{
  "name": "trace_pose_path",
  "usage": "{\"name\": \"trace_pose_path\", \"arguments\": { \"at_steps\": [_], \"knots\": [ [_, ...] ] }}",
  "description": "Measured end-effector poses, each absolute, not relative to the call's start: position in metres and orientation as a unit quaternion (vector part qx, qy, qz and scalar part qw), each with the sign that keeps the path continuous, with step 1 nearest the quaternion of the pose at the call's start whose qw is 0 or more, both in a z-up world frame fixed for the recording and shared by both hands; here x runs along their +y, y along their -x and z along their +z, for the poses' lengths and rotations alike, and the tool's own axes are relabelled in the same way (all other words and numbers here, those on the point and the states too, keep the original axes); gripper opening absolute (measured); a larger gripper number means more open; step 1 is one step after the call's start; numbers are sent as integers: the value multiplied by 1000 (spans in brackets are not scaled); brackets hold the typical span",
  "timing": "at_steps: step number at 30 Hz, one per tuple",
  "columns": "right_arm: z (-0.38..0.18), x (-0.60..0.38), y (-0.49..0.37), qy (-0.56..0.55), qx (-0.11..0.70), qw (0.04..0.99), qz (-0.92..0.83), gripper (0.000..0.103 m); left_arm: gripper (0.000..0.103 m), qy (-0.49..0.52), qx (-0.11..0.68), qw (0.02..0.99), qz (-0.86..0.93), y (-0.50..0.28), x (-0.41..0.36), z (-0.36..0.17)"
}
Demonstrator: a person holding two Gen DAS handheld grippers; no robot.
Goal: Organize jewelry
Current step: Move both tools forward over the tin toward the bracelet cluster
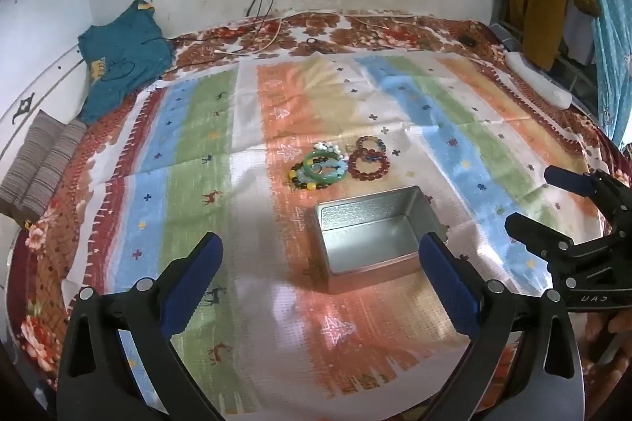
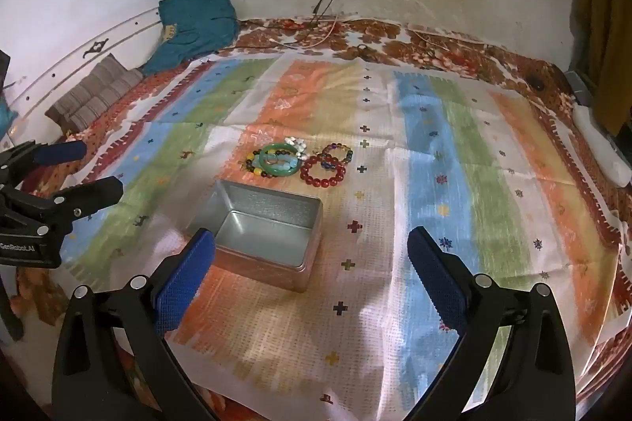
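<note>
My left gripper [image 1: 320, 263] and right gripper [image 2: 312, 259] both hang with jaws spread wide, gripping nothing, tilted down over the striped cloth [image 1: 245, 302]. Just ahead of them sits the open metal tin [image 1: 377, 243], with nothing inside it. Beyond the tin, close to its far edge, the bracelets [image 1: 339, 164] lie heaped together on the cloth.

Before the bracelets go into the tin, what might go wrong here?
The green bangle lies over other beaded bracelets in one pile, so a grasp may drag several along. The red bead bracelet is round and could roll or slip from the fingers. The open tin sits loose on the striped cloth; a nudge may shift it.
</note>
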State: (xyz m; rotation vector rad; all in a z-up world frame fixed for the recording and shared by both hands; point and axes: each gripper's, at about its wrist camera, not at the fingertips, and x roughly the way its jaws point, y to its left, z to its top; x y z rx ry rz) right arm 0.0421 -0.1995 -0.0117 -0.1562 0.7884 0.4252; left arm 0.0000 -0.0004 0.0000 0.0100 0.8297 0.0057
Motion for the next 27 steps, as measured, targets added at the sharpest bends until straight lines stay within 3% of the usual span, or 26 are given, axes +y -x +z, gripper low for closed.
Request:
{"name": "trace_pose_path", "arguments": {
  "at_steps": [27],
  "knots": [
    [-11, -202, -46, 71, 389, 897, 200, 99, 97, 15, 411, 912, 11, 1, 10, -1]
  ]
}}
